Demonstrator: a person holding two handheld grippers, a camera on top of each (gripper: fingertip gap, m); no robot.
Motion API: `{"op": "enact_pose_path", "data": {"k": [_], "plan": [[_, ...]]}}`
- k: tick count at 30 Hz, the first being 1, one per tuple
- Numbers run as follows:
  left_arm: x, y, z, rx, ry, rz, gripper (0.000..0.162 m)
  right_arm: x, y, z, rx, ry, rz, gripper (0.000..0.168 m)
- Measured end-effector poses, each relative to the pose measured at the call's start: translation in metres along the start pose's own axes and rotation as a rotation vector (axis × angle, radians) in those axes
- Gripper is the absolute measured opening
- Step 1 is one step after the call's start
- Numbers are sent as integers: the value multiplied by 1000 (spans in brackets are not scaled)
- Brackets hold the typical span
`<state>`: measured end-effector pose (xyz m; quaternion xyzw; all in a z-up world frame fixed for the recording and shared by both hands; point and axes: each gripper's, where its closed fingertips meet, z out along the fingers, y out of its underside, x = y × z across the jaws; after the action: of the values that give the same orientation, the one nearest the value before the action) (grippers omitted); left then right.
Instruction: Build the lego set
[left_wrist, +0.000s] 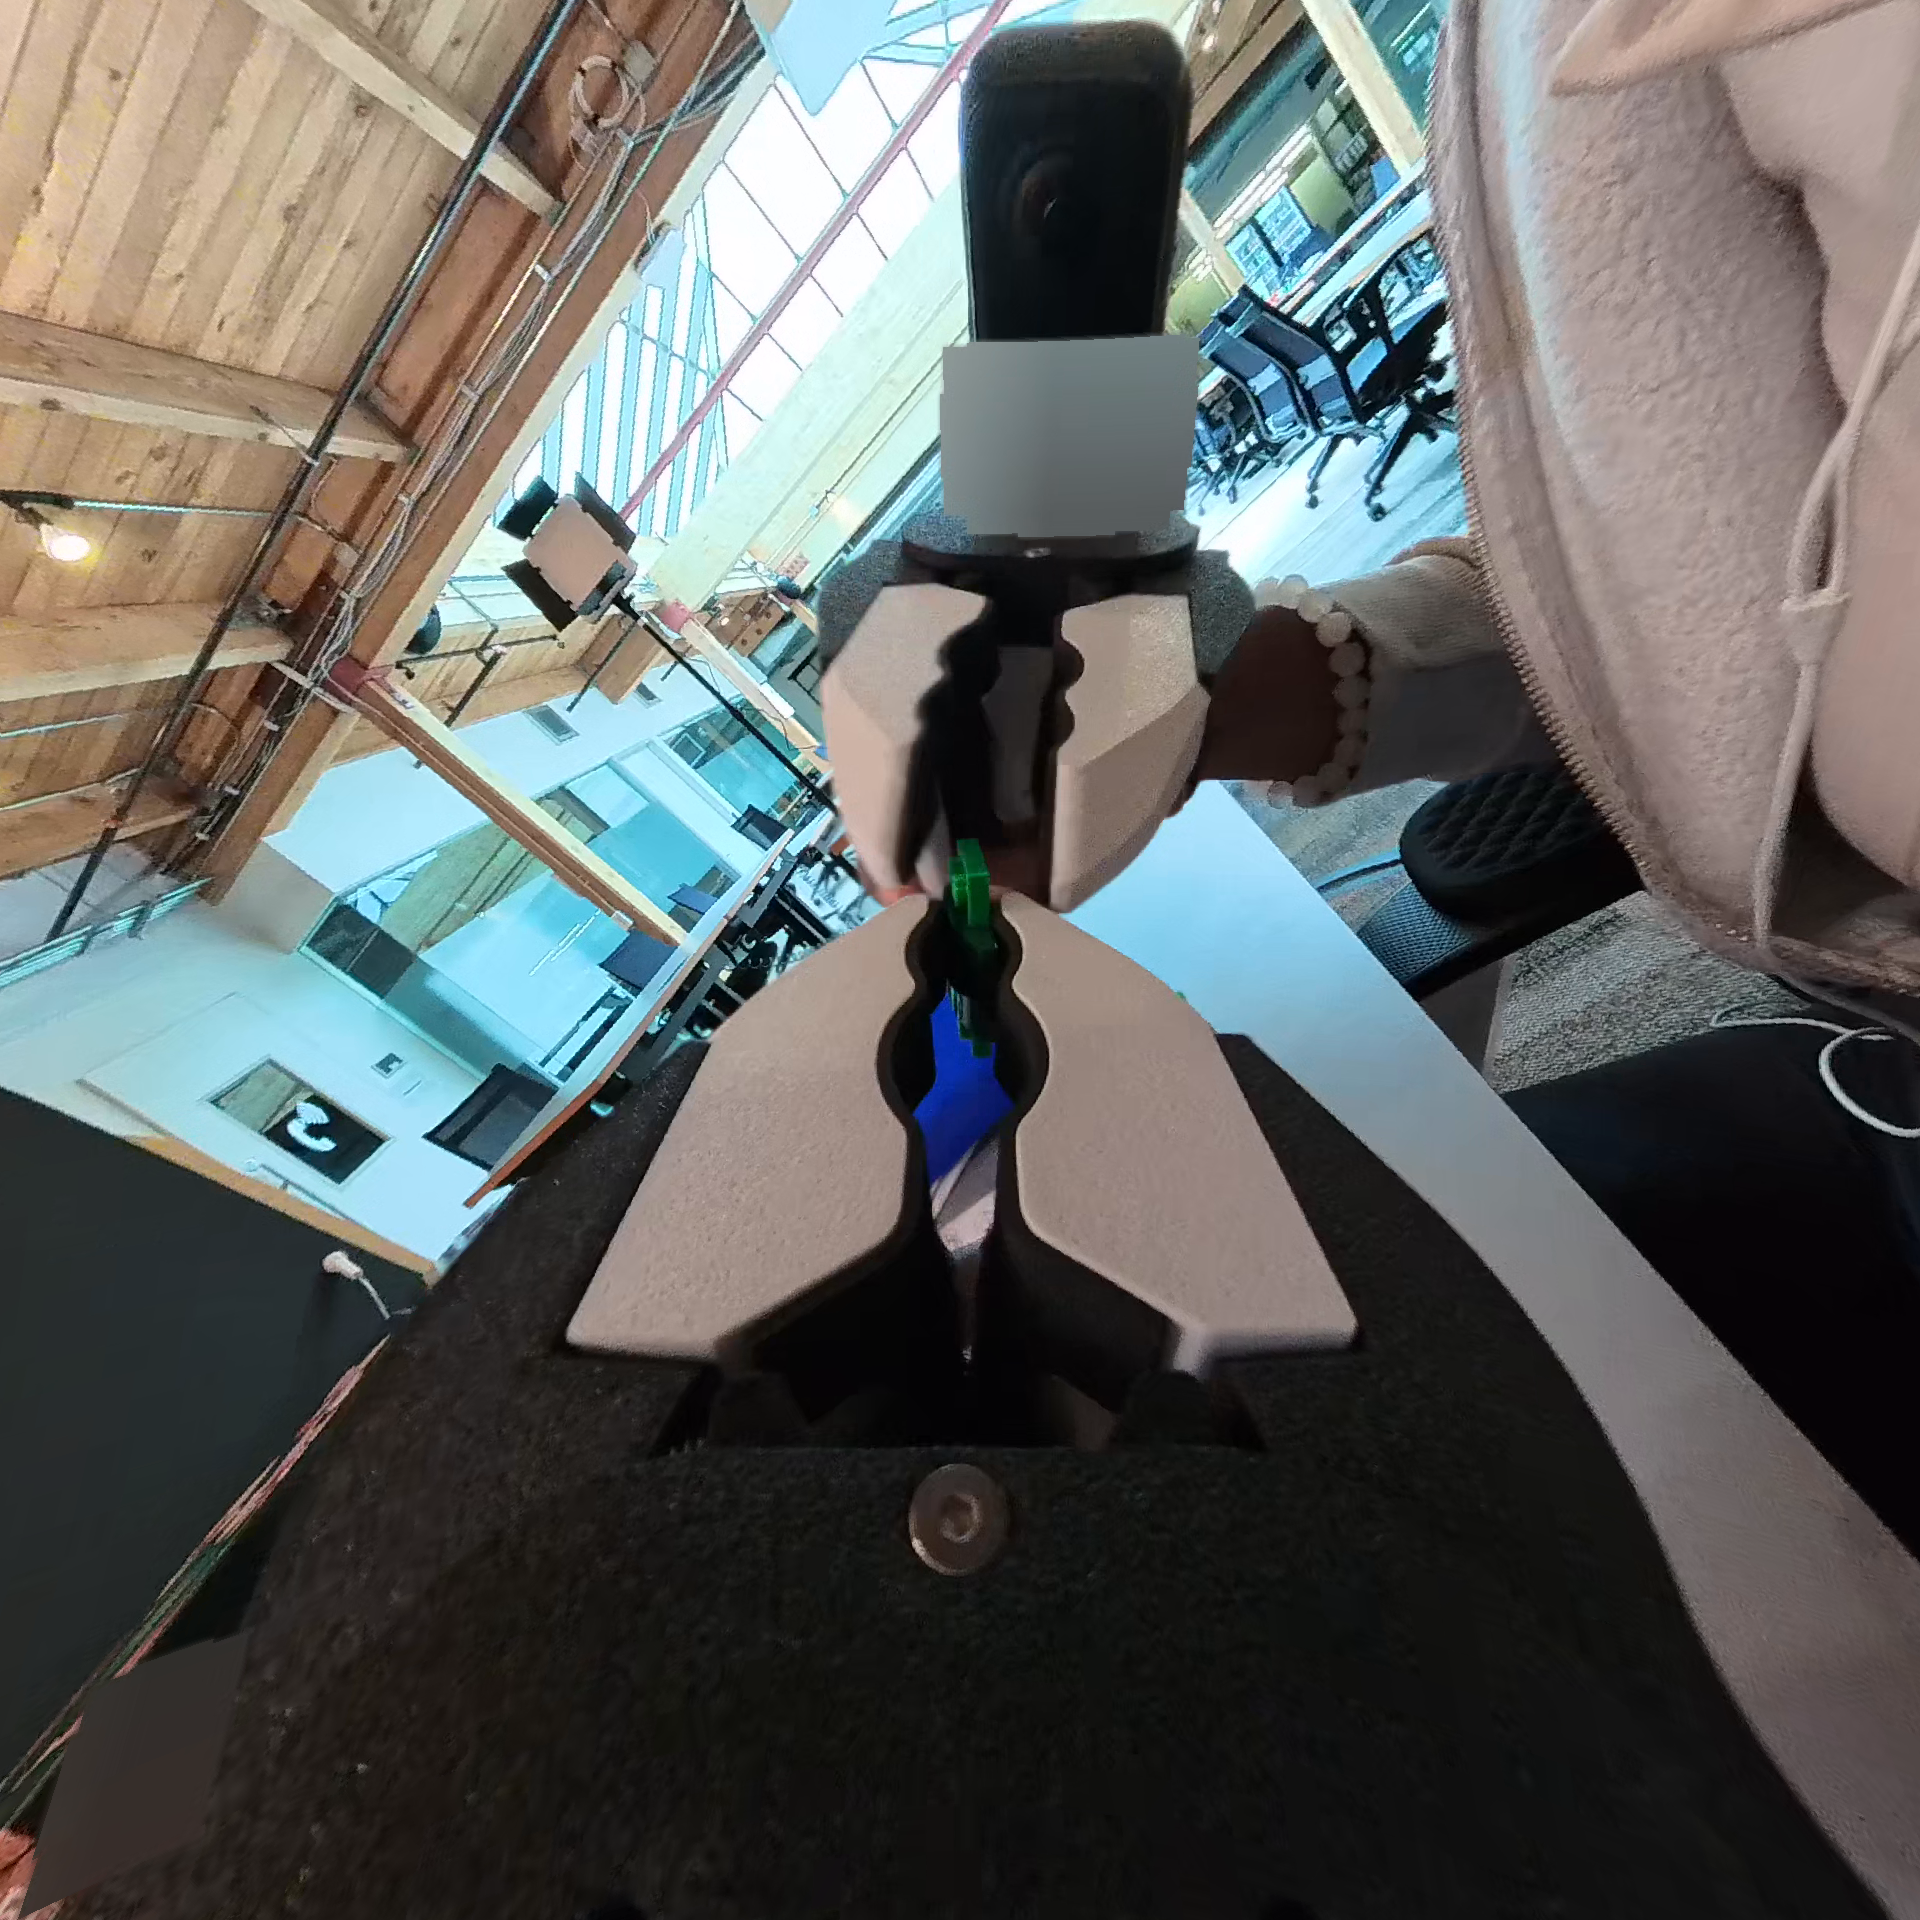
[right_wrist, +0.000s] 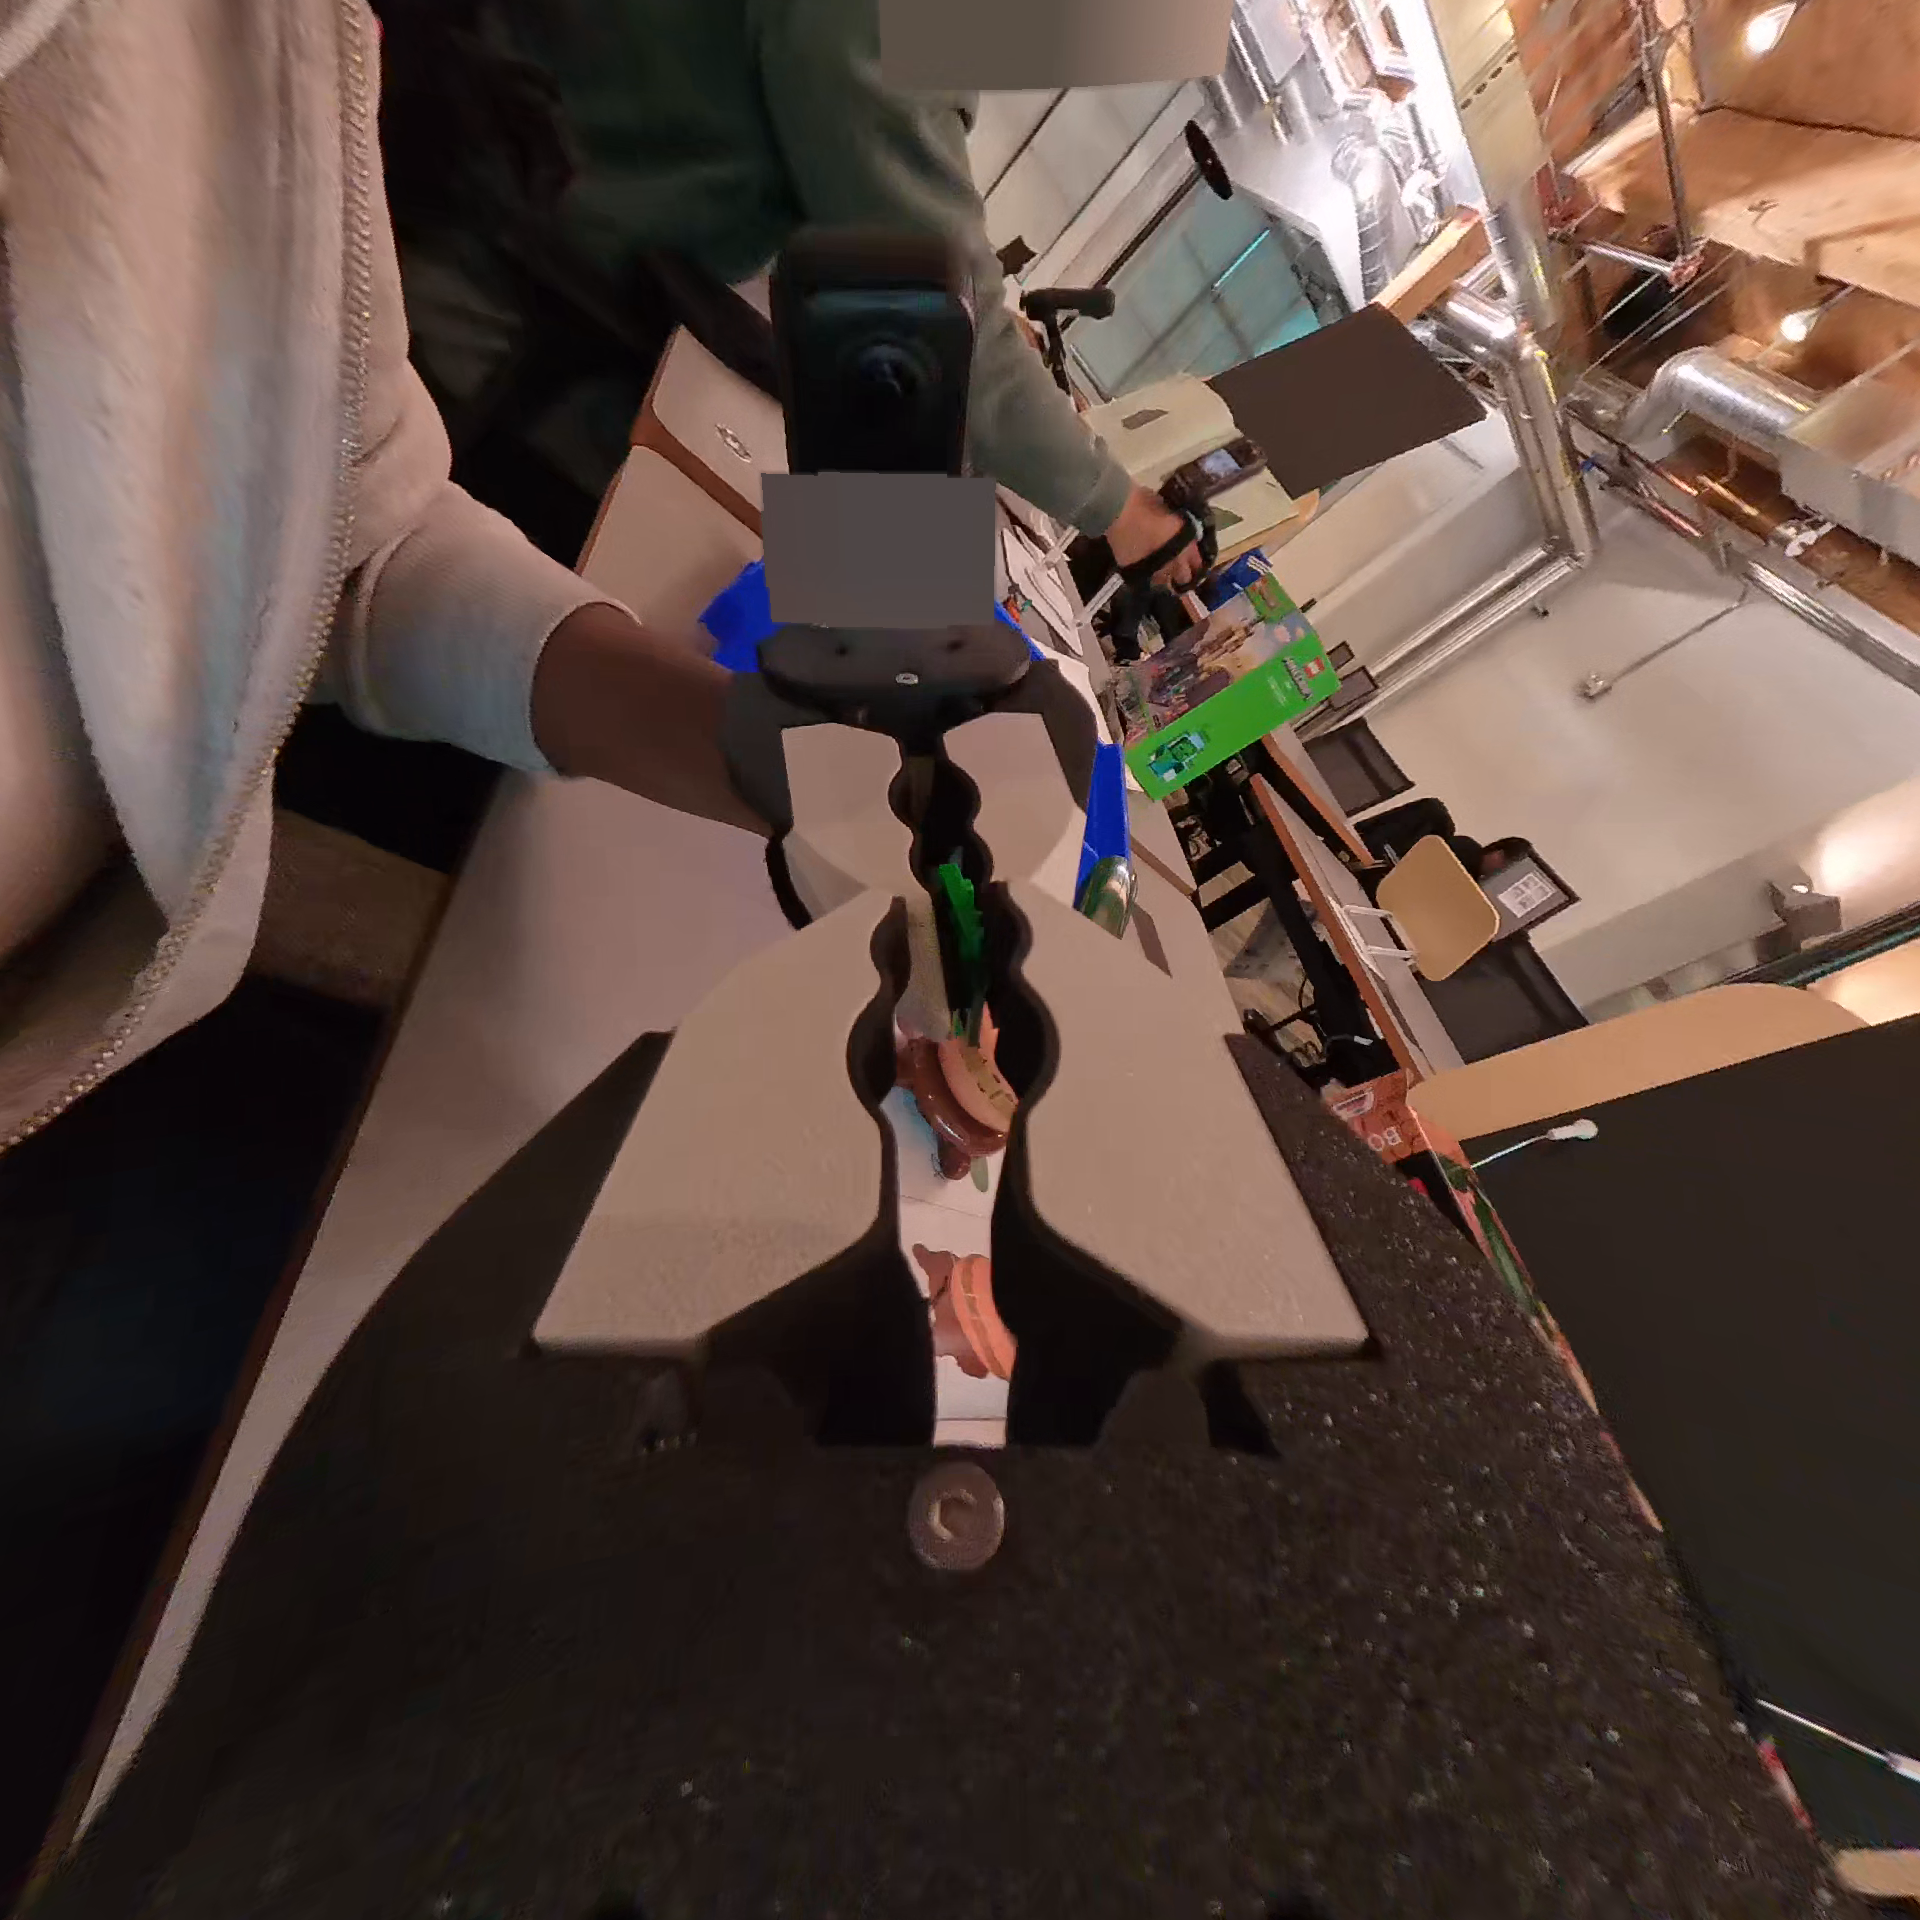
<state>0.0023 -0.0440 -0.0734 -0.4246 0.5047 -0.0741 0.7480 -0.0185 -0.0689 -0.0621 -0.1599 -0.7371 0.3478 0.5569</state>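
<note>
Your left gripper (left_wrist: 961, 935) is pinched on a green lego piece (left_wrist: 971, 914) at its fingertips, held in the air between the 2 grippers, above the white table (left_wrist: 1299, 966). Your right gripper (right_wrist: 961, 914) meets it tip to tip and is clamped on the same green piece from the far side. Both pairs of fingers are nearly together, with only the piece between them.

Handling, as a guess: the piece is light, thin, stiff plastic, slick on the faces. Grip the flat faces near an edge, keep the studs clear, and press straight so it doesn't twist out.

View differences: the right view alone shows brown round lego parts (right_wrist: 961, 1091) low between its fingers; whether they join the green piece I can't tell. It also shows a green lego box (right_wrist: 1226, 696) far right on the table and a 2nd person's hand (right_wrist: 1158, 540) beyond. The left view alone shows a blue patch (left_wrist: 961, 1081) behind the piece, then far off a light panel (left_wrist: 577, 556) and office chairs (left_wrist: 1330, 384).
</note>
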Motion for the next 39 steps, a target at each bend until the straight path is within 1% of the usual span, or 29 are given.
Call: {"op": "enact_pose_path", "data": {"k": [3, 4, 6, 8, 10, 11, 13, 15, 19, 22, 23, 24, 25, 28, 30, 36, 37, 39], "plan": [[1, 1, -1, -10, 14, 10, 5, -2, 0, 0, 17, -26, 33, 10], [2, 1, -1, -18, 18, 22, 5, -1, 0, -1, 15, -29, 55, 6], [6, 2, -1, -29, 39, 35, 5, -4, 1, -2, 14, -63, 63, 4], [7, 3, 1, -39, 43, 34, 5, -4, 2, -4, 16, -61, 39, 4], [8, 2, 3, -43, 31, 57, 6, -6, 0, -7, 36, -40, -34, 4], [7, 1, 3, -38, 19, 73, 8, -6, -2, -8, 49, -29, -64, 4], [5, 0, 5, -42, -12, 98, 19, -7, -7, -12, 88, -23, -82, 3], [5, 1, 5, -49, -14, 112, 21, -7, -8, -15, 98, -24, -87, 3], [10, -1, 5, -30, 18, 108, 7, -10, -10, -16, 104, -42, -109, 3], [11, -4, 3, -17, 36, 96, 5, -9, -13, -14, 129, -24, -100, 4], [10, -5, 3, -13, 26, 96, 5, -5, -14, -15, 135, 8, -104, 7], [8, -5, 2, -9, 20, 89, 5, 0, -14, -15, 146, 55, -108, 16], [6, -4, 1, -4, 15, 74, 5, 4, -13, -17, 154, 84, -102, 20], [-1, -6, -3, 41, -5, 20, 5, 3, -8, -19, 174, 71, -22, 19], [-1, -8, -5, 63, 2, -10, 5, 2, -3, -19, 167, 81, -18, 15], [9, -3, 1, 26, 48, 7, 5, -5, -2, -11, 152, 37, -14, 11], [11, -1, 2, 10, 53, 15, 5, -7, -2, -9, 148, 28, -10, 7], [14, 0, 3, 4, 70, 24, 5, -10, 0, -10, 143, -1, 13, 6]]}}
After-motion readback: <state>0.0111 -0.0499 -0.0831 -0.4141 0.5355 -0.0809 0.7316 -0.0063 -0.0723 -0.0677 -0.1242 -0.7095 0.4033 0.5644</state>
